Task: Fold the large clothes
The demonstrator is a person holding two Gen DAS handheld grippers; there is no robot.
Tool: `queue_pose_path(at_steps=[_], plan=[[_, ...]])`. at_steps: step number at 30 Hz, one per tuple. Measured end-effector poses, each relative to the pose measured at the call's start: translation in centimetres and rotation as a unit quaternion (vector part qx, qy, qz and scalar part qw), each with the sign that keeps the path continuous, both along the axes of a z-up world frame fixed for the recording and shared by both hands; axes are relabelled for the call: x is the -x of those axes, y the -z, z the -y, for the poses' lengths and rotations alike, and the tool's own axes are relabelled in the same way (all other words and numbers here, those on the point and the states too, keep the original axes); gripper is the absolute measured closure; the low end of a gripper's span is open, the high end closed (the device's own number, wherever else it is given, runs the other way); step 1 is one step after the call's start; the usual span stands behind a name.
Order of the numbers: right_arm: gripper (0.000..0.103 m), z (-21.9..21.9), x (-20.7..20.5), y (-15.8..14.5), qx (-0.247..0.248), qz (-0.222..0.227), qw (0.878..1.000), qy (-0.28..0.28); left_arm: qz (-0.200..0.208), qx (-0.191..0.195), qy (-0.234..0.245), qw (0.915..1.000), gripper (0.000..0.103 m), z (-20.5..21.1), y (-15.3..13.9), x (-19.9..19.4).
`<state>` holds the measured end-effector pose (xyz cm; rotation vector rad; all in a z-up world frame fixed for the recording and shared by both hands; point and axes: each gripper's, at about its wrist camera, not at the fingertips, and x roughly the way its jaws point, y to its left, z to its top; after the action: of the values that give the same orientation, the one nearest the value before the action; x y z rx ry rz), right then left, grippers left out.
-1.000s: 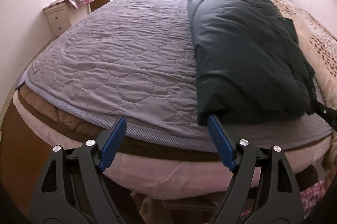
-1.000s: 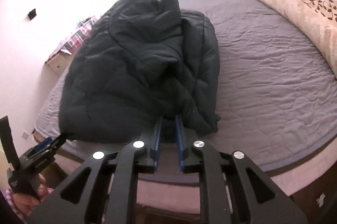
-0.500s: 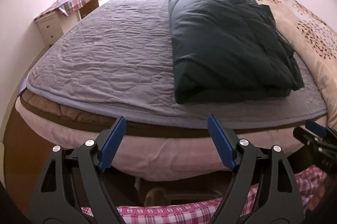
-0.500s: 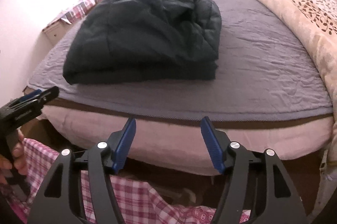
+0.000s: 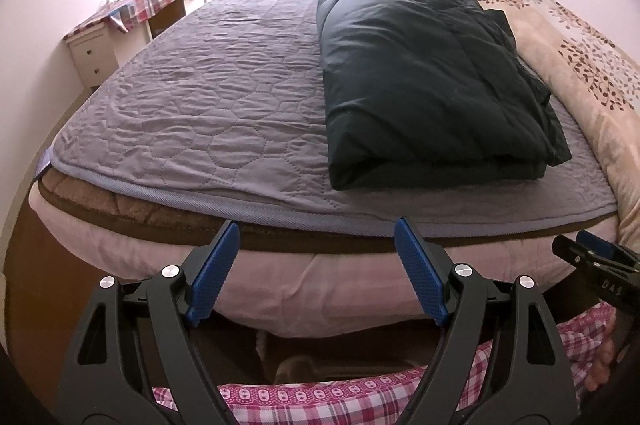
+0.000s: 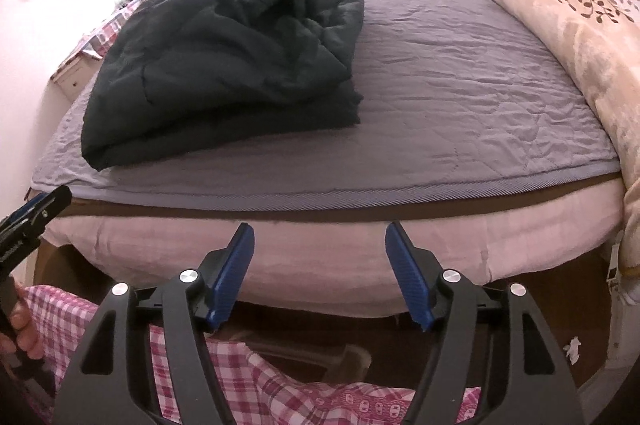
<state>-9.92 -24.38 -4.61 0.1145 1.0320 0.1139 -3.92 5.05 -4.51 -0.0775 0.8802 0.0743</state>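
The dark padded jacket lay folded into a thick bundle on the grey quilted bedspread, close to the foot edge of the bed and nearer its right half in the left wrist view. Its folded edge faced the foot of the bed, and the upper layers looked rumpled and bunched (most plainly in the right wrist view, where the jacket sat toward the left). A cream floral duvet lay along the far right side of the bed, just beside the jacket.

The left hand-held gripper hung off the foot of the bed with its blue-padded jaws spread wide, pinching nothing and well clear of the jacket. The right hand-held gripper was likewise spread apart and empty, held in front of the pink mattress edge. Each one showed at the edge of the other's view. Pink checked clothing filled the bottom of both views. A small white bench with a checked cloth stood by the left wall.
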Motion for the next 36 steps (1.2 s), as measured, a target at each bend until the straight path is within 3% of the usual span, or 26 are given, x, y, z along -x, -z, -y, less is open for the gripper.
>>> queue_pose_path(at_steps=[36], plan=[[0.035, -0.53, 0.10, -0.14, 0.015, 0.006, 1.000, -0.009, -0.007, -0.002, 0.002, 1.0000, 0.024, -0.03, 0.30, -0.33]])
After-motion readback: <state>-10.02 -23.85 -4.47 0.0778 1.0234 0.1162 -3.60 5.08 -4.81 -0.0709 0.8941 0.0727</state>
